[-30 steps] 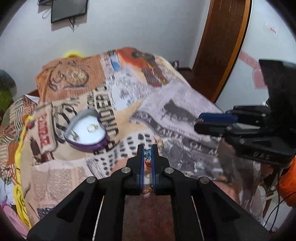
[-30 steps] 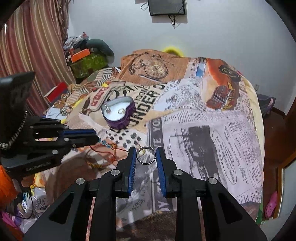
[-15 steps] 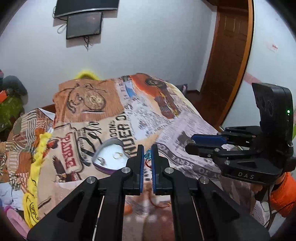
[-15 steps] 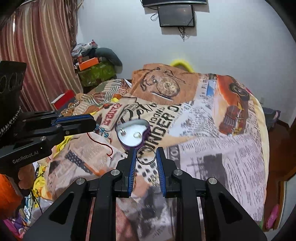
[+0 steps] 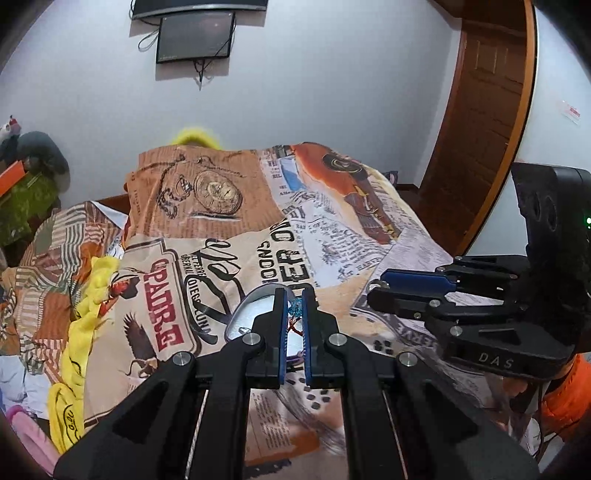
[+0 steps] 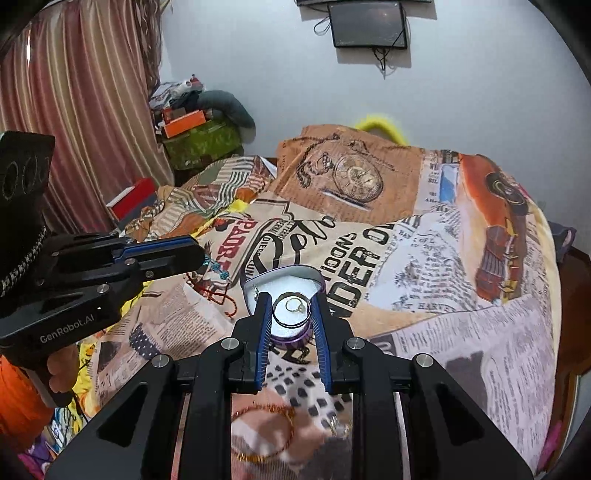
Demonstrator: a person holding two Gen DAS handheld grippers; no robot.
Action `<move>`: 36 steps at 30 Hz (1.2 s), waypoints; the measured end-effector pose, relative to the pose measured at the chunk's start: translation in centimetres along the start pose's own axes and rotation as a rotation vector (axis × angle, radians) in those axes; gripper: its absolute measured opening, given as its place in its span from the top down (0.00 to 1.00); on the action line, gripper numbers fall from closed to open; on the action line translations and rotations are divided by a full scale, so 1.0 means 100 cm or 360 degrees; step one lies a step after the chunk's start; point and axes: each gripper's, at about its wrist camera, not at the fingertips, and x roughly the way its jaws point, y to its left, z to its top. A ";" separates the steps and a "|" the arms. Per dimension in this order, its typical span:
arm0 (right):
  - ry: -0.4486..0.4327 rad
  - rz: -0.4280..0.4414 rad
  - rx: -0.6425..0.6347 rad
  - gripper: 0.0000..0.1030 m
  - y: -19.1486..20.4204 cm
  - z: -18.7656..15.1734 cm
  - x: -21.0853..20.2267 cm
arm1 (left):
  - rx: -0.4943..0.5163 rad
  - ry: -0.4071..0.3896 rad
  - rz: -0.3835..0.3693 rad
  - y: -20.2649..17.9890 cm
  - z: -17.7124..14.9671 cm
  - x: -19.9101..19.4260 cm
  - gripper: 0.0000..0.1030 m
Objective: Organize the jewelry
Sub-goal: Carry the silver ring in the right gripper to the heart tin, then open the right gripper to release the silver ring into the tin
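A purple heart-shaped box with white lining lies open on the printed bedspread, a small ring and another small piece inside it. My right gripper hovers just over the box, shut on a large silver ring. Left of it, my left gripper is shut on a red thread bracelet with blue beads that dangles from its tips. In the left wrist view the left gripper pinches the beads in front of the box; the right gripper stands at the right.
A gold bangle and small silver pieces lie on the bedspread near me. Striped curtain, red box and piled clutter are at the left. A wooden door stands at the right, a wall screen behind.
Both grippers have moved forward across the bed and slightly up, each keeping its piece. The heart box, earlier ahead and to the left, now sits right at their fingertips.
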 end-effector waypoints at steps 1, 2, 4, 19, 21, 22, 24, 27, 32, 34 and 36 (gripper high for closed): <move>0.0017 0.0003 -0.0005 0.81 0.000 0.001 0.005 | -0.0006 0.0011 -0.0002 0.003 0.000 0.006 0.95; 0.0033 0.0007 -0.0008 0.81 0.000 0.002 0.010 | -0.0011 0.0018 -0.0002 0.006 0.000 0.010 0.95; 0.0086 0.0032 -0.0014 0.81 -0.001 0.003 0.023 | -0.0026 0.0040 -0.0007 0.012 0.000 0.021 0.95; 0.0310 0.0046 -0.0157 0.81 0.004 0.008 0.086 | -0.0071 0.0198 -0.0071 0.041 -0.001 0.075 0.95; 0.0326 0.0041 -0.0169 0.81 0.005 0.007 0.091 | -0.0079 0.0221 -0.0080 0.043 -0.003 0.079 0.95; 0.0335 0.0035 -0.0176 0.81 0.005 0.006 0.093 | -0.0090 0.0231 -0.0081 0.045 -0.005 0.081 0.95; 0.0344 0.0018 -0.0195 0.81 0.006 0.005 0.097 | -0.0107 0.0242 -0.0061 0.047 -0.009 0.084 0.95; 0.0358 0.0033 -0.0204 0.81 0.007 0.004 0.101 | -0.0125 0.0245 -0.0012 0.052 -0.012 0.087 0.95; 0.0359 0.0007 -0.0240 0.80 0.009 0.004 0.104 | -0.0135 0.0241 -0.0003 0.055 -0.012 0.085 0.94; 0.0354 -0.0005 -0.0260 0.80 0.011 0.005 0.105 | -0.0135 0.0235 0.0002 0.055 -0.011 0.083 0.93; 0.0361 -0.0020 -0.0286 0.81 0.014 0.005 0.106 | -0.0137 0.0229 0.0011 0.055 -0.011 0.078 0.90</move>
